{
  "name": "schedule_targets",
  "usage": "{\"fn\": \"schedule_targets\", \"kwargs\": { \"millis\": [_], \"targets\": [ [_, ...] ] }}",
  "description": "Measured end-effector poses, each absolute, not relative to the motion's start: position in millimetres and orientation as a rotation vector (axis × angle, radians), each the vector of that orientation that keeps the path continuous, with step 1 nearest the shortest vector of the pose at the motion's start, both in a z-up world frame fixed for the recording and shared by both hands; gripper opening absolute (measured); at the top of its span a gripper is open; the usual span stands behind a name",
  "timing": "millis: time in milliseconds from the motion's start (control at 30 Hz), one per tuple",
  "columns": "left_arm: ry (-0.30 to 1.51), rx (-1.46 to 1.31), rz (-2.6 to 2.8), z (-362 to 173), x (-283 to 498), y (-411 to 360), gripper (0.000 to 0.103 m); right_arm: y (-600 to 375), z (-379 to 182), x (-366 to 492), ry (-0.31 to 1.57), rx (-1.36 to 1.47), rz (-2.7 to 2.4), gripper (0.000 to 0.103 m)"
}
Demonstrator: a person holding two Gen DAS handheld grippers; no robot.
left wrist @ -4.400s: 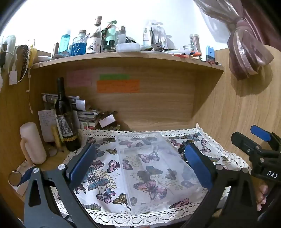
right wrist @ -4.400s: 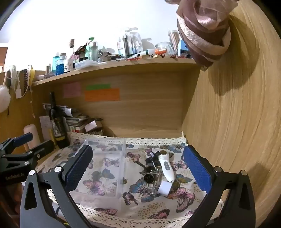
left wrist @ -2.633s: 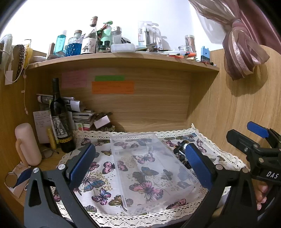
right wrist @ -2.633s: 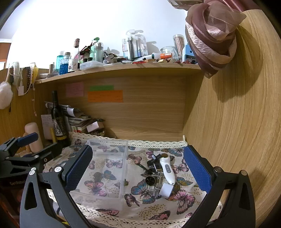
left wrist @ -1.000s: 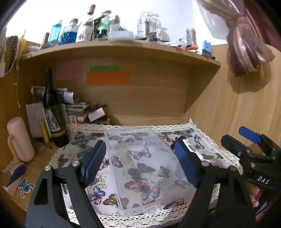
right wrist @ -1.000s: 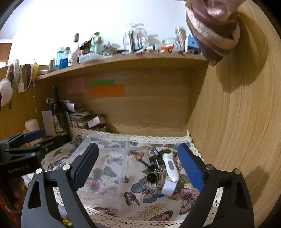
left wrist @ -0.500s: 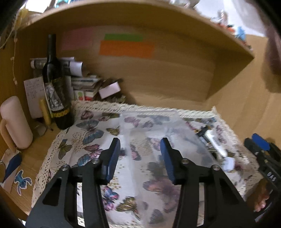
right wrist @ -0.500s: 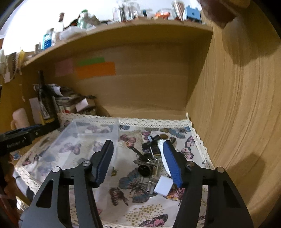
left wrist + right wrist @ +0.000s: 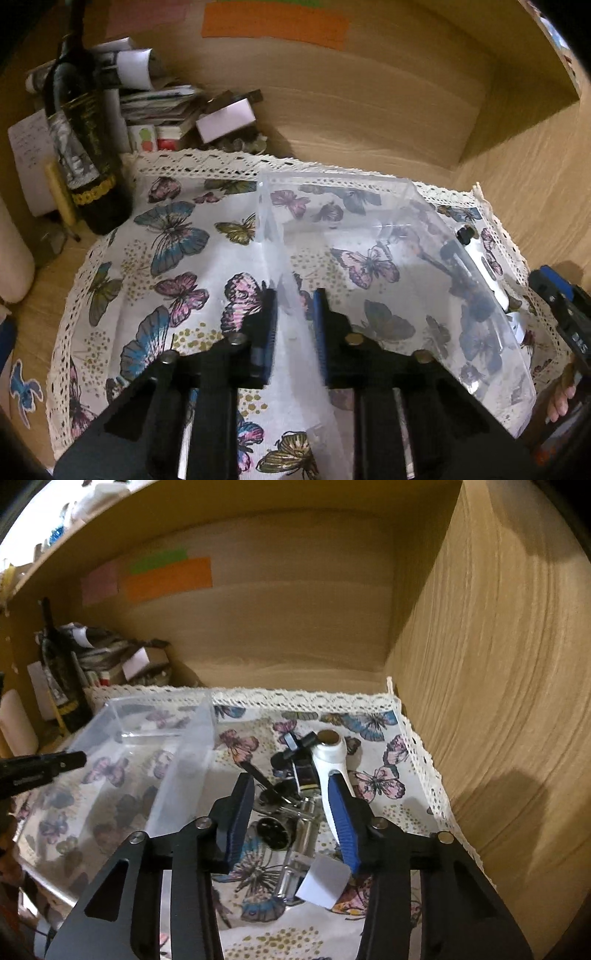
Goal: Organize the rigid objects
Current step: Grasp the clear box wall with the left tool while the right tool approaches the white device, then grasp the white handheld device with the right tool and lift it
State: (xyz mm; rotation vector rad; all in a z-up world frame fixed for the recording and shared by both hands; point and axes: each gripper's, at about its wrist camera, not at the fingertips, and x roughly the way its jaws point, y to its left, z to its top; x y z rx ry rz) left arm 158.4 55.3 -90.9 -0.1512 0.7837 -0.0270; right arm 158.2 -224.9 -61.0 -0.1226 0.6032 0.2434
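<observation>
A clear plastic box (image 9: 369, 266) stands empty on the butterfly cloth (image 9: 177, 258); it also shows in the right wrist view (image 9: 122, 760). My left gripper (image 9: 293, 325) straddles the box's left wall, its jaws narrowed on either side of the wall with a small gap. My right gripper (image 9: 291, 805) is partly open above a pile of small items right of the box: a white handheld device (image 9: 328, 757), a dark round metal piece (image 9: 273, 832), a clear piece with a white tag (image 9: 321, 882). It holds nothing.
A dark wine bottle (image 9: 81, 147) stands at the cloth's left back corner, with stacked papers and boxes (image 9: 173, 110) behind. A wooden side wall (image 9: 498, 701) runs close on the right. A pale cylinder (image 9: 11, 251) stands far left.
Both grippers have dropped and moved forward toward the table. Both have narrowed from wide open; the left one now straddles the box's left wall, the right one hangs over the pile.
</observation>
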Motion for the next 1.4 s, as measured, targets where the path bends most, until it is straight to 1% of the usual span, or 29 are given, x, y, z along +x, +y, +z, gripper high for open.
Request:
{"fn": "schedule_targets", "kwargs": {
  "millis": [100,267,533,867,1100,1300,1400],
  "targets": [
    [0.778,-0.117,-0.016,-89.5,163.6,52.0,0.012,-224.8,-64.6,168.0,0.629,-0.131,0.235,0.034],
    [0.789,-0.127,-0.025,-88.0,171.8,61.1,0.01,-229.8,-69.8,186.5,0.674,-0.143,0.192,0.034],
    [0.782,-0.146,-0.066,-89.0,172.4,66.9,0.011,-235.8,-85.6,234.8,0.82,-0.13,0.17,0.034],
    [0.769,-0.154,-0.095,-89.4,171.2,69.3,0.012,-227.0,-112.1,276.6,0.95,-0.168,0.148,0.034],
    [0.759,-0.16,-0.096,-90.2,169.9,70.2,0.012,-226.9,-123.6,294.0,0.998,-0.153,0.15,0.033],
    [0.762,-0.156,-0.093,-90.0,169.7,69.1,0.012,-231.5,-126.6,291.1,0.984,-0.138,0.148,0.032],
    [0.764,-0.154,-0.093,-89.6,170.1,69.4,0.012,-236.0,-117.6,283.5,0.949,-0.119,0.141,0.032]
  ]
}}
